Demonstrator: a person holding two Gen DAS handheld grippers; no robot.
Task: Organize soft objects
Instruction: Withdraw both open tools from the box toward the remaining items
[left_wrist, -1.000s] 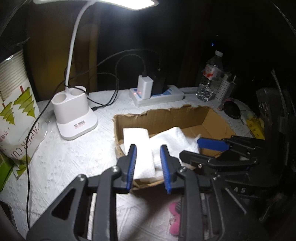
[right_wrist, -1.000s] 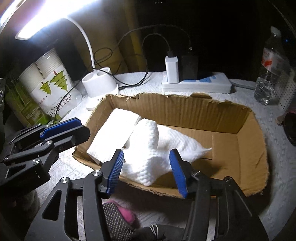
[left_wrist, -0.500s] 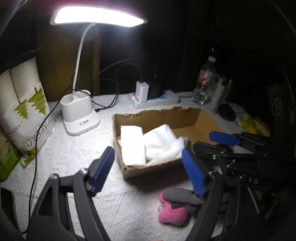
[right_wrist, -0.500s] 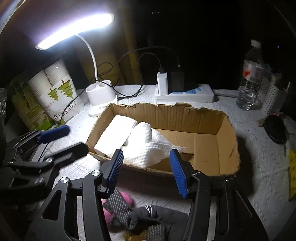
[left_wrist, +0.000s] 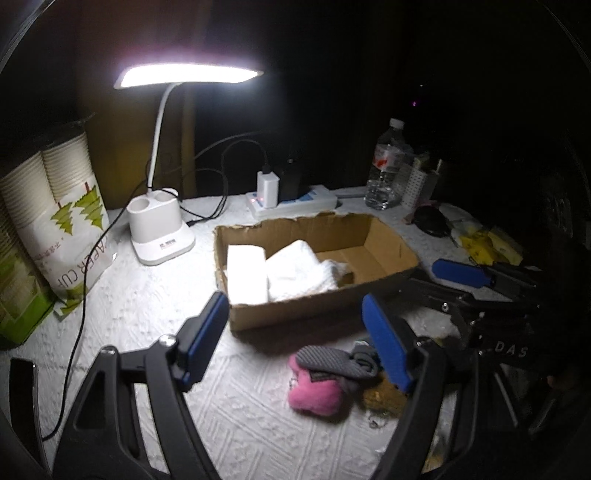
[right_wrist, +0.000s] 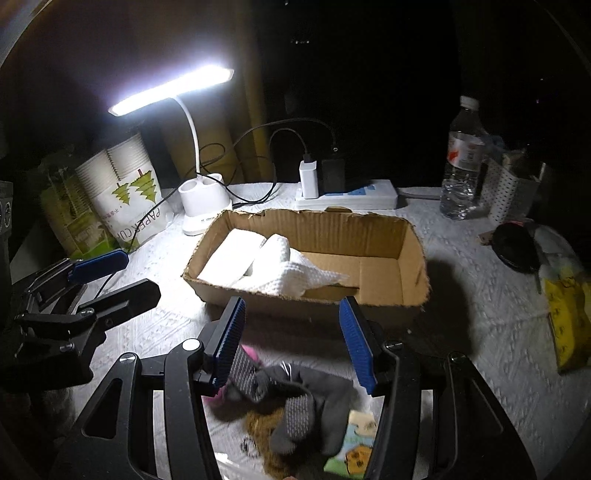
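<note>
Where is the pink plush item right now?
In the left wrist view the pink plush item lies on the white table cover in front of the cardboard box, under a grey sock.

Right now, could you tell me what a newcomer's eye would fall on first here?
The glaring lamp at the back left, lighting a dark table. Under it, mid-table, sits a torn box with white towels in its left end. In front of the box lies a pink toy in a small pile, between the open tools.
</note>
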